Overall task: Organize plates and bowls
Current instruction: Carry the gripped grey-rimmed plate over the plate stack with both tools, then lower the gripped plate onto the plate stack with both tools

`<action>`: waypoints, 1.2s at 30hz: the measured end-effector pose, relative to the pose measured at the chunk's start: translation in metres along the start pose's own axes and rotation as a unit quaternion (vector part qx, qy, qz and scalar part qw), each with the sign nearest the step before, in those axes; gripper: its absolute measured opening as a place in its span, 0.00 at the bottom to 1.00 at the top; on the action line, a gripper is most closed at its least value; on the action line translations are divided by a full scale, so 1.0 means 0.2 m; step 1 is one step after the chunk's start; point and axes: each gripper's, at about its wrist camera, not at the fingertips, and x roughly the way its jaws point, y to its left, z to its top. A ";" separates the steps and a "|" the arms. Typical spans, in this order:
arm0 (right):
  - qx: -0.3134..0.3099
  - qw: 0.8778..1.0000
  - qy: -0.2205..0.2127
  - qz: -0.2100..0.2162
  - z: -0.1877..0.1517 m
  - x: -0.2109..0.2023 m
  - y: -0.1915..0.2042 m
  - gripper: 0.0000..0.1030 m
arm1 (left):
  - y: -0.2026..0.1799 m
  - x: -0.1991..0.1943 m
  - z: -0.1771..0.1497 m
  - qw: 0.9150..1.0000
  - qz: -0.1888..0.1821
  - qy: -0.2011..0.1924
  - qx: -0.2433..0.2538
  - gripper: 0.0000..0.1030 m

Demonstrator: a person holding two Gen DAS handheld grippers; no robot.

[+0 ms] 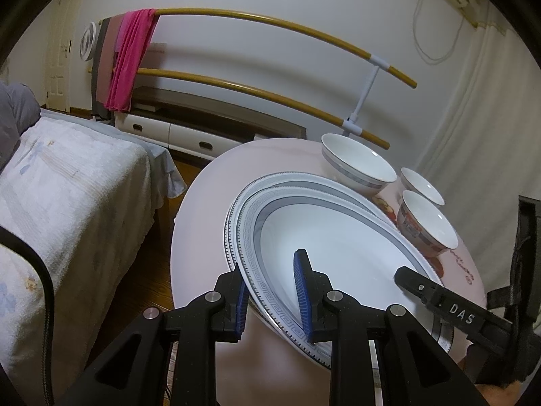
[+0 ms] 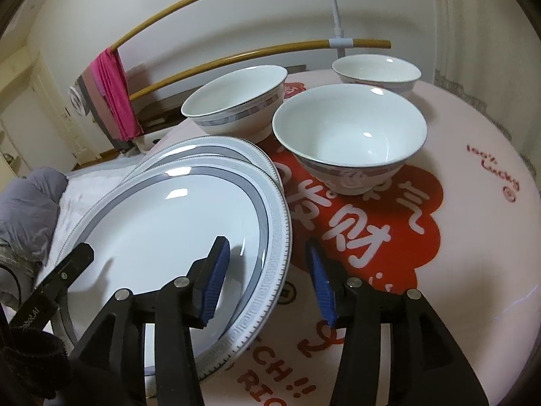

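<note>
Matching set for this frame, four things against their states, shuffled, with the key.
1 left tongs
2 right tongs
3 pink cloth
4 bowl nearest the right tongs

A open, astride the top plate rim
B draped over a wooden rail
C shut on the top plate rim
D upright on the table, on its red print

Pairs: 1-C, 2-A, 3-B, 4-D

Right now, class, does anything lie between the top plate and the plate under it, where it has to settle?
Nothing visible lies between the top plate and the lower plate. Only the left gripper, shut on the top plate's near rim, holds that edge tilted up off the table.
</note>
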 end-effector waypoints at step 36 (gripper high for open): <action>0.046 0.993 0.004 0.113 0.00 0.07 -0.10 0.28 | -0.10 0.03 -0.04 0.998 0.052 -0.012 0.037 0.25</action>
